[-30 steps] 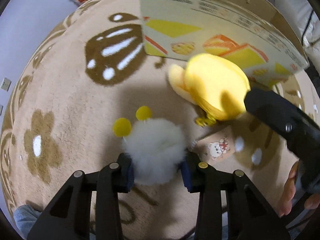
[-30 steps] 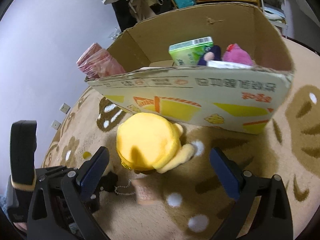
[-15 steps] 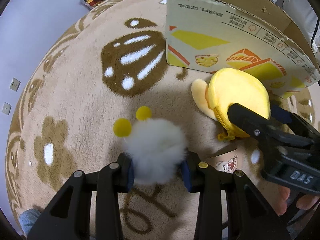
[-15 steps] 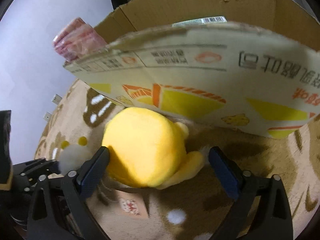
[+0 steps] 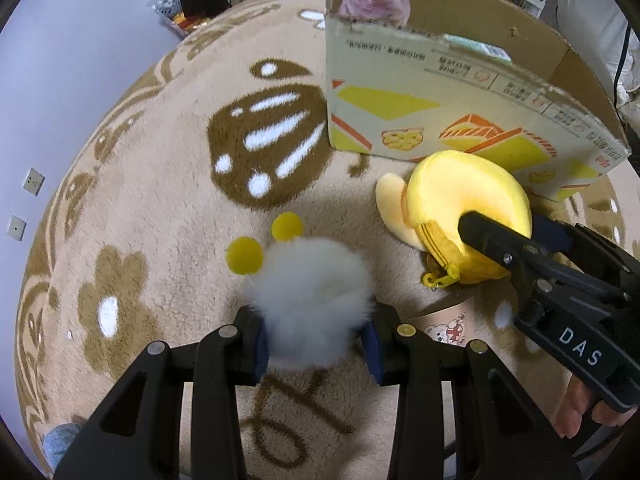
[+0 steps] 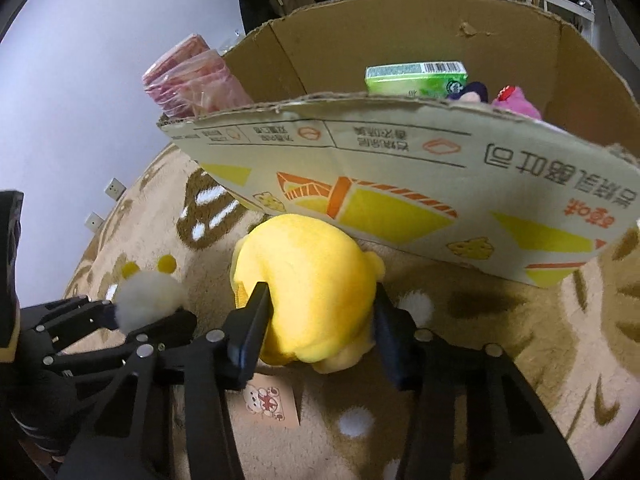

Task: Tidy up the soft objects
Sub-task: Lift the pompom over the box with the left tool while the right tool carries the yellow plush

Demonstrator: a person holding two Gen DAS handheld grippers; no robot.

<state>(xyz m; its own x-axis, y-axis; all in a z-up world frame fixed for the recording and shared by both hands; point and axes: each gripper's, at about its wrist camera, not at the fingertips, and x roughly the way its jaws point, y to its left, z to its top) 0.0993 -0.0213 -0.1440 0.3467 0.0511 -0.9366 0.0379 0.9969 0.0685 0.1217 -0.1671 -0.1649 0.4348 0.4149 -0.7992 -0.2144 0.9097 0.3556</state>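
Note:
My left gripper (image 5: pixel 316 340) is shut on a white fluffy pompom toy (image 5: pixel 312 292) with two yellow balls, held just above the carpet. My right gripper (image 6: pixel 320 328) is shut on a yellow plush pouch (image 6: pixel 308 284) in front of the cardboard box (image 6: pixel 400 168). In the left wrist view the yellow pouch (image 5: pixel 464 204) sits at the right with the right gripper (image 5: pixel 504 240) clamped on it. The pompom (image 6: pixel 148 300) and the left gripper (image 6: pixel 112 320) also show at the left of the right wrist view. A paper tag with a bear (image 5: pixel 444 326) hangs under the pouch.
The open box holds a green packet (image 6: pixel 416 78), a pink plush (image 6: pixel 516 102) and pink bagged items (image 6: pixel 192 80) at its left corner. The beige patterned carpet (image 5: pixel 160 200) covers the floor. A wall with outlets (image 5: pixel 34 180) lies to the left.
My right gripper has closed from wide open onto the yellow pouch. My left gripper has kept its hold on the pompom and the box has receded slightly in its view.

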